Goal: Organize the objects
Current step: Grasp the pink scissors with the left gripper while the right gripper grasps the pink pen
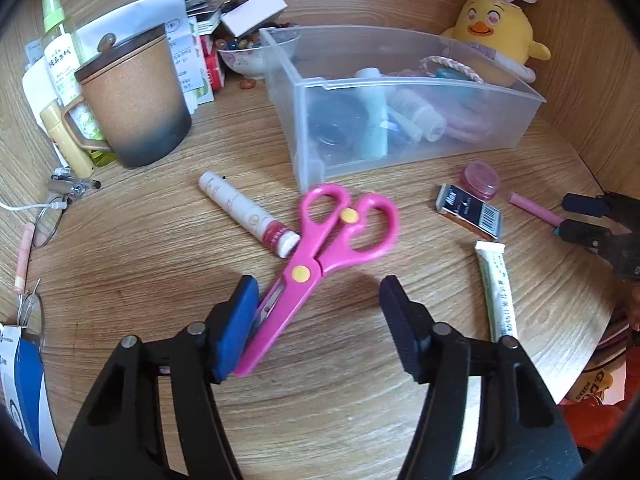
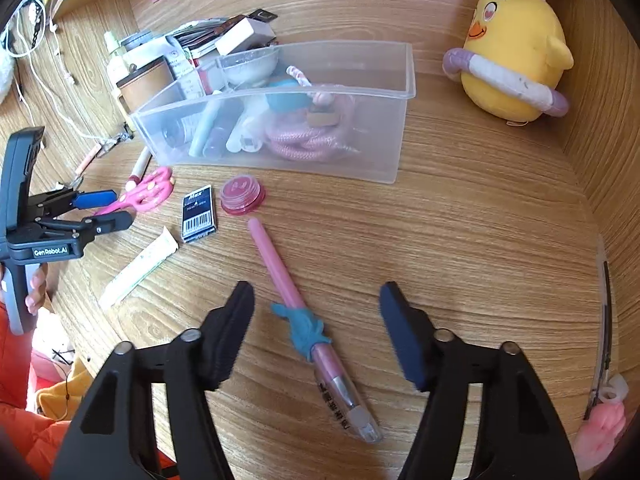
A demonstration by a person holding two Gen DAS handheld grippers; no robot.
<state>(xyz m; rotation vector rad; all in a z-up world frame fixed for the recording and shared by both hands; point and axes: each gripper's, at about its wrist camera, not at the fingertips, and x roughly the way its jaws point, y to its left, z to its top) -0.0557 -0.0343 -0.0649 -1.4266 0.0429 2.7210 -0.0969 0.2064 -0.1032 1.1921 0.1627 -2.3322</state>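
Pink scissors (image 1: 308,264) lie on the wooden desk, blades pointing toward the camera, handles toward a clear plastic bin (image 1: 420,85). My left gripper (image 1: 319,284) straddles the blades with its jaws apart; the blue left pad (image 1: 236,328) lies against a blade, while the right finger stands clear. In the right wrist view a pink pen (image 2: 276,264) with a teal charm lies between the fingers of my right gripper (image 2: 318,288), which is open and touches nothing. The bin (image 2: 280,92) holds several small items and pink cord.
A brown lidded mug (image 1: 136,100) and clutter stand at the back left. A white tube (image 1: 248,212), a cream tube (image 1: 498,280), a black barcode box (image 1: 470,212) and a round pink case (image 1: 480,174) lie loose. A yellow chick plush (image 1: 492,36) sits behind the bin.
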